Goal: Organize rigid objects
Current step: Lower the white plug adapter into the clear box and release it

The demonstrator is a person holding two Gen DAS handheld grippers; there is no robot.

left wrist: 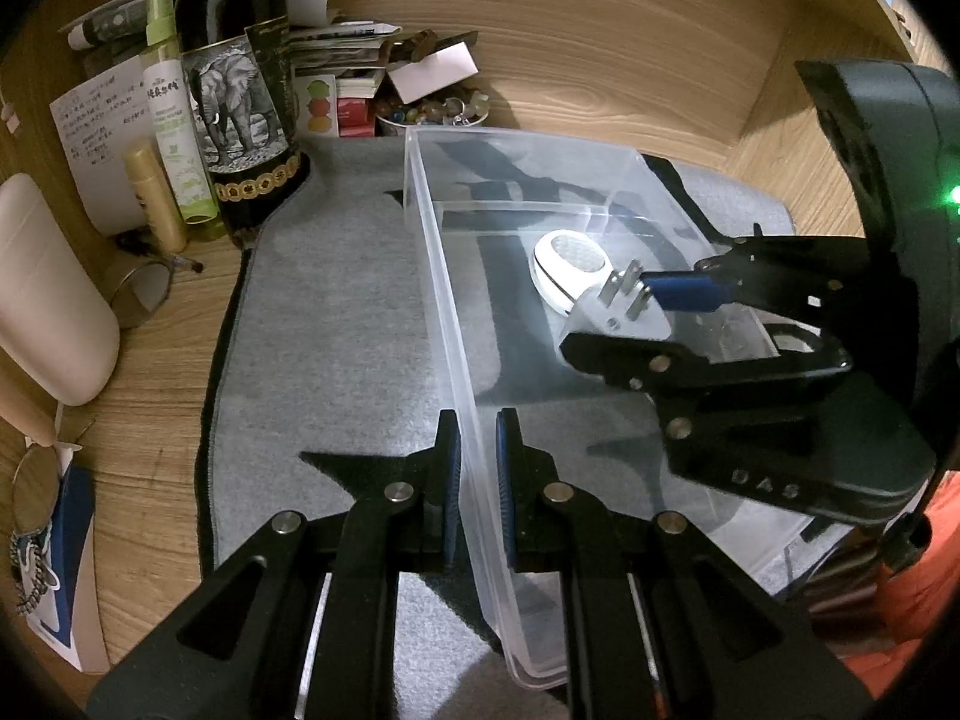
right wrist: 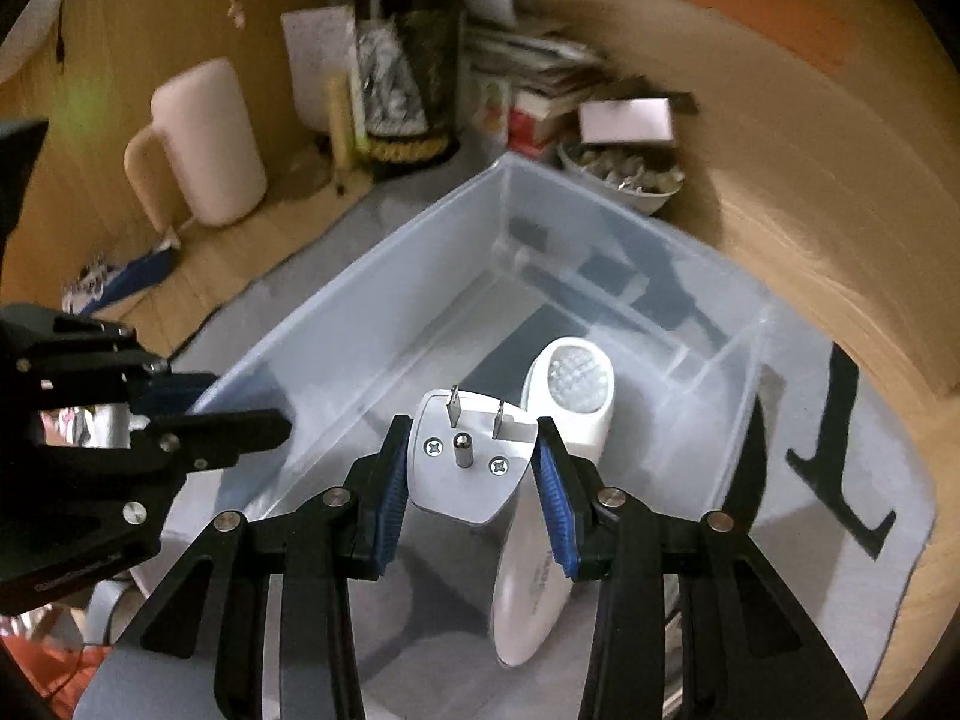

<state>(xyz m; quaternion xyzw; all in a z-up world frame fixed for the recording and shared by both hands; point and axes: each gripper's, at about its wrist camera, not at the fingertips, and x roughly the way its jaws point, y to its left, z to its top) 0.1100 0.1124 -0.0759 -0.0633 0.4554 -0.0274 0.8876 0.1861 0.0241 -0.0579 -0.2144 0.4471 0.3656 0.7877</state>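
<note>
The left gripper (left wrist: 478,468) pinches the bin's (left wrist: 432,252) near wall. The right gripper (right wrist: 474,480) clamps the plug (right wrist: 465,462) above the bin's middle, over a white device (right wrist: 570,396). Dropped here, the plug could strike it and bounce.

Dim, warm light; right wrist view motion-blurred; both bend and darken at edges.

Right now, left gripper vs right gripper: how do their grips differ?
The left gripper is shut on the side wall of the clear bin; the right gripper is shut on a white plug-in device. The left gripper's jaws are nearly together around the thin wall, the right gripper's stand wider around the plug body. The left sits at the rim, the right over the bin's inside. Both have blue pads.
</note>
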